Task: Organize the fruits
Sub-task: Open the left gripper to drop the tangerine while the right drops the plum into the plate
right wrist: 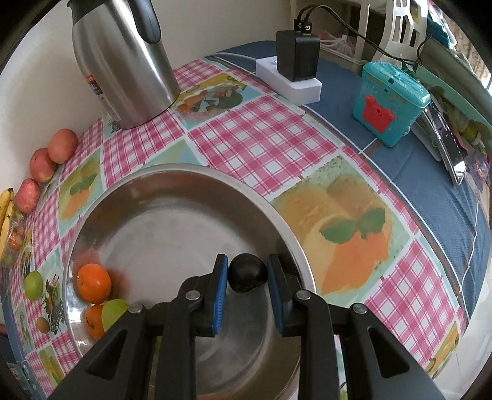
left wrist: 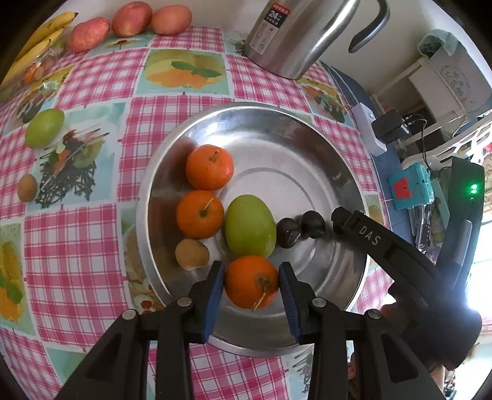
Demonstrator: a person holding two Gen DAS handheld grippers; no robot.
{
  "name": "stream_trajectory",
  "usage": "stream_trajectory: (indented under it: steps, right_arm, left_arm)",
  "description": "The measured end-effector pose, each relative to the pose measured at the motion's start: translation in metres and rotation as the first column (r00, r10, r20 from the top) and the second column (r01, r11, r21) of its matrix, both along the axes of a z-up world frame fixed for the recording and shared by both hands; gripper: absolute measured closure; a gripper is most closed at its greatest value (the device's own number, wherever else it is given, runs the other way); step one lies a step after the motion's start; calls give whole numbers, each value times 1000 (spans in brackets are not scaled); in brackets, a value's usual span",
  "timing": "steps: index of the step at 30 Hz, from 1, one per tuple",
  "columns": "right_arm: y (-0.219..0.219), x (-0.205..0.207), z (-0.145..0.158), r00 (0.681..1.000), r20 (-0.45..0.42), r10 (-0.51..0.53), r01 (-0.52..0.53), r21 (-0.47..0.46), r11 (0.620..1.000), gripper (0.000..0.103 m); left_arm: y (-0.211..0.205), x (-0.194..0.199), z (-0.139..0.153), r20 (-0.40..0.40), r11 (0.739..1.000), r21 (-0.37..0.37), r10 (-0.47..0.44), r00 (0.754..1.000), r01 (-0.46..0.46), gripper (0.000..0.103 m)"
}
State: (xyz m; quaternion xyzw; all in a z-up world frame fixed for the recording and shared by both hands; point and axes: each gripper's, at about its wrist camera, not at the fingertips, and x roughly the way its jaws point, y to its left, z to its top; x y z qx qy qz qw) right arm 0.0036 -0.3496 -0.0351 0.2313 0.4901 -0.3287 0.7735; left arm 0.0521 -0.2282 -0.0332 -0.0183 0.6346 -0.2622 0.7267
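The steel bowl (left wrist: 307, 129) already contained two oranges, a green fruit and a kiwi. The left tongs (left wrist: 250, 284) were clamped on a third orange (left wrist: 250, 281) at 6 o'clock; the right tongs (right wrist: 247, 274) gripped a dark fruit (right wrist: 247, 272), probably a plum. Apples (left wrist: 130, 18), bananas and a green fruit (left wrist: 44, 127) remained on the desk (left wrist: 92, 230).

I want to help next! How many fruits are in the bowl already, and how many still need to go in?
In the metal bowl: two oranges, a green fruit, a brown one and a dark one. The left gripper holds an orange, the right gripper a dark fruit. Apples, bananas and two small fruits remain outside.
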Motion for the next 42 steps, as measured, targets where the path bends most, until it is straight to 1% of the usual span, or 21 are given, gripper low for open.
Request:
stream_trajectory:
  steps: [4, 7, 10, 12, 16, 18, 20, 22, 26, 29, 32, 35, 42]
  right_arm:
    - [0, 0, 1, 1000, -6, 0, 0, -3, 1000, 76]
    - [0, 0, 3, 1000, -2, 0, 0, -5, 1000, 72]
    - [1, 1, 5, 1000, 2, 7, -7, -12, 1000, 67]
    - [1, 2, 6, 1000, 4, 12, -12, -15, 1000, 62]
    - [2, 2, 12, 1000, 16, 13, -12, -34, 999, 56]
    - [3, 2, 16, 1000, 28, 14, -13, -43, 999, 47]
    - [4, 1, 21, 999, 48, 13, -10, -55, 998, 44]
    - [6, 2, 25, 998, 57, 20, -16, -61, 998, 44]
    - [13, 5, 31, 997, 59, 42, -37, -77, 996, 43]
    - [18, 8, 33, 996, 66, 60, -56, -72, 996, 43]
    - [28, 12, 36, 994, 65, 94, -88, -81, 993, 43]
    - [38, 19, 38, 989, 58, 136, -130, -93, 987, 43]
    - [65, 31, 42, 972, 60, 228, -223, -91, 971, 43]
  left_arm:
    - [1, 1, -1, -4, 1000, 6, 8, 1000, -8, 63]
    - [0, 2, -2, -10, 1000, 9, 11, 1000, -11, 63]
    - [1, 4, -2, -6, 1000, 8, 16, 1000, -16, 62]
    - [4, 5, 0, -4, 1000, 4, 21, 1000, -21, 58]
    - [9, 7, 7, 6, 1000, -10, 28, 1000, -28, 58]
    - [12, 9, 12, 22, 999, -19, 35, 999, -34, 56]
    - [18, 12, 17, 34, 998, -27, 50, 998, -50, 52]
    - [25, 16, 20, 40, 997, -35, 77, 996, -75, 47]
    - [44, 28, 22, 46, 989, -37, 148, 988, -146, 45]
    - [61, 37, 24, 58, 977, -35, 210, 976, -208, 43]
    - [82, 46, 25, 67, 961, -34, 275, 959, -273, 42]
    - [106, 56, 26, 66, 939, -42, 342, 937, -340, 42]
    - [151, 72, 25, 74, 889, -40, 458, 886, -457, 39]
